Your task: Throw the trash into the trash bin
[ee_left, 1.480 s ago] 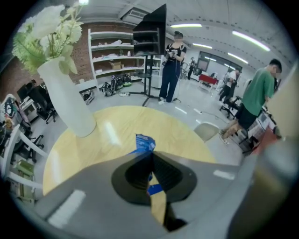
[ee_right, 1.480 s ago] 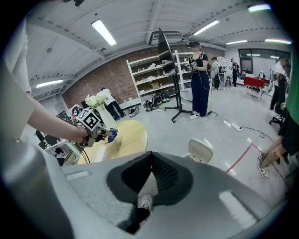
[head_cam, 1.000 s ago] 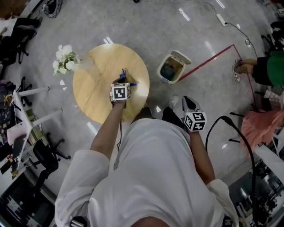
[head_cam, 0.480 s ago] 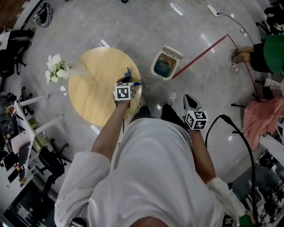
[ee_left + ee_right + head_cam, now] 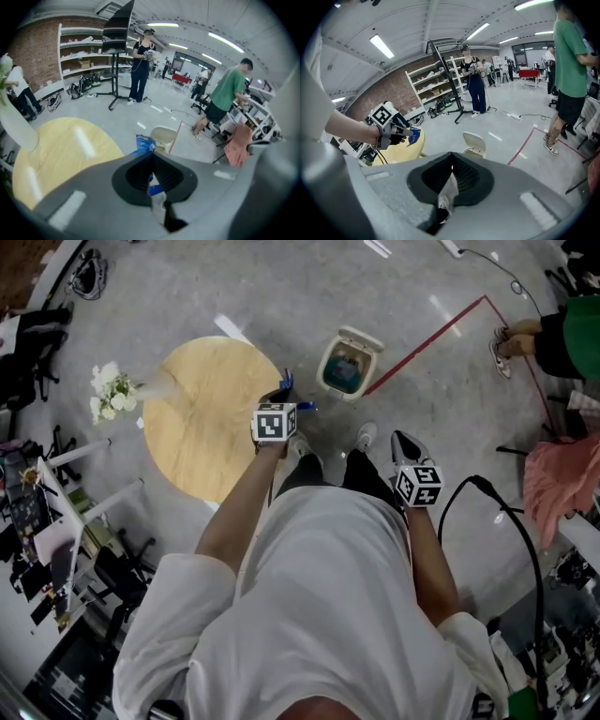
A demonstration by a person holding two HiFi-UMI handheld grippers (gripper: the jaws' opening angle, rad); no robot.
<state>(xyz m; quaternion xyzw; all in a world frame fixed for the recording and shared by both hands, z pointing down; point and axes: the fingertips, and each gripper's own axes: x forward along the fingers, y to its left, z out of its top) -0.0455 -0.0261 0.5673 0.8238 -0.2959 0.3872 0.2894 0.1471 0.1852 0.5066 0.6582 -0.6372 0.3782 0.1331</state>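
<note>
My left gripper (image 5: 284,395) is shut on a blue wrapper (image 5: 286,381) and hangs past the right edge of the round wooden table (image 5: 197,427). In the left gripper view the wrapper (image 5: 144,143) sticks up from the closed jaws, with the trash bin (image 5: 164,138) just beyond it. The cream bin (image 5: 347,367) stands on the floor with its lid up and something dark inside. My right gripper (image 5: 403,442) is low by the person's right leg with its jaws together. The right gripper view shows nothing beyond those jaws, and the left gripper (image 5: 410,132) off to the left.
A vase of white flowers (image 5: 114,392) stands at the table's far left edge. A red tape line (image 5: 427,338) runs along the floor from the bin. A person in green (image 5: 572,329) is at the far right. A black cable (image 5: 506,521) loops nearby.
My left gripper has carried the blue wrapper rightward, from over the tabletop to past its edge and closer to the bin. The right gripper has shifted only slightly.
</note>
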